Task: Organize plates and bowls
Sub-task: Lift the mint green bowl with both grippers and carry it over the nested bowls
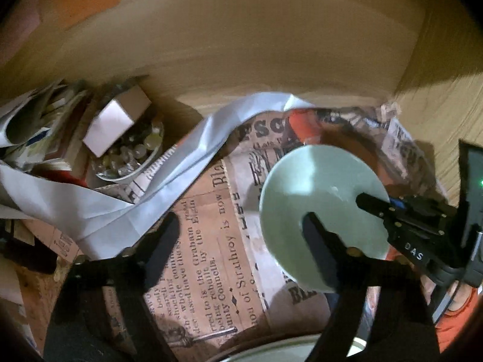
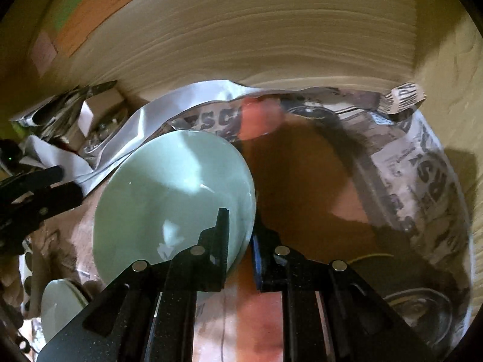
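One plate in hand: a pale green plate [image 2: 169, 193] is held tilted above the newspaper lining [image 1: 205, 241] of a wooden shelf space, clear of the paper under it.
Right gripper [image 2: 240, 238]: pinches the plate's near rim, one finger over the glazed face and the other behind the edge; the left wrist view shows it [image 1: 372, 203] reaching in from the right onto the same plate [image 1: 320, 211].
Left gripper [image 1: 241, 232]: fingers spread wide and holding nothing, one tip in front of the plate's lower face, the other over the printed paper.
Second green dish [image 2: 60, 304]: sits low at the left of the right wrist view, partly hidden by the gripper body.
White paper sheet [image 1: 157, 193]: crumpled, draped across the newspaper toward the left.
Small bowl [image 1: 132, 157]: far left, filled with small glassy bits, a grey box [image 1: 116, 123] leaning on it.
Back wall [image 2: 271, 30]: plain wood, behind everything.
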A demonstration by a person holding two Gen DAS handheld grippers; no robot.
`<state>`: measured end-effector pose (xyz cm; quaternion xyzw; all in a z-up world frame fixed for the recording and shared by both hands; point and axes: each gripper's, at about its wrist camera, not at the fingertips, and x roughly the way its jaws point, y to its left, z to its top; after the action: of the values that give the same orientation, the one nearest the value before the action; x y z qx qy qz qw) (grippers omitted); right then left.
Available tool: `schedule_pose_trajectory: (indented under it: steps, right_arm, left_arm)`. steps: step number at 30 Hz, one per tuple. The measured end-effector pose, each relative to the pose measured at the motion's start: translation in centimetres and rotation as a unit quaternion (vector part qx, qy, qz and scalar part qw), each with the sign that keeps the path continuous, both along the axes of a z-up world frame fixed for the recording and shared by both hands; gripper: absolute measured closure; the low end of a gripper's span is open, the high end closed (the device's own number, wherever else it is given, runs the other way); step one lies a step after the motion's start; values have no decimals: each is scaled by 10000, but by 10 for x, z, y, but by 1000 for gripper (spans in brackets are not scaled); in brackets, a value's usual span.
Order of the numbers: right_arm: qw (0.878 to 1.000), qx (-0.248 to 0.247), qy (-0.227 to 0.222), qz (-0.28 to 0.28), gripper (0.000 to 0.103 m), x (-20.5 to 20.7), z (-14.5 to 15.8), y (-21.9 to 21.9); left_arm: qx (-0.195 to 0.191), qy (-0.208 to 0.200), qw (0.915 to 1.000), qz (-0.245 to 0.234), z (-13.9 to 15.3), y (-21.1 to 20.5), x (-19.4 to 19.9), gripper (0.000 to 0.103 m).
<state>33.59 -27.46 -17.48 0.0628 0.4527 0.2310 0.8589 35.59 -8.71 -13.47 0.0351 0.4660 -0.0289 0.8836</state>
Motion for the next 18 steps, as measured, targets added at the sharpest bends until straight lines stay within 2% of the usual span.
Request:
schedule_pose_trajectory:
  steps: [4,6,7,9,15,18]
  right_arm:
    - [10000,66,39,20,91,4,-3,-3]
    - [9999,139,77,6,90,-1,-3,-2]
    - [9998,159,77,3,90,-1,-3,-2]
    - [9999,144,40,0,90,-1,-3,1]
    - [9999,132,-38,-30,90,-9,5,3]
    - [9997,218,-68,-41,90,-13,10,2]
  left_arm:
    - [19,241,9997,-71,-13,-2,8,43]
    - [-27,410,9991,-133,-20,-3,12,62]
    - [-101,519,9984,-206,-23,-5,14,69]
    - [-267,754,9962,-348,-31,-8,17,91]
    - [-378,825,9954,-313,-28,-7,12,92]
    - [-383,704,9962,-337,-19,-6,2,92]
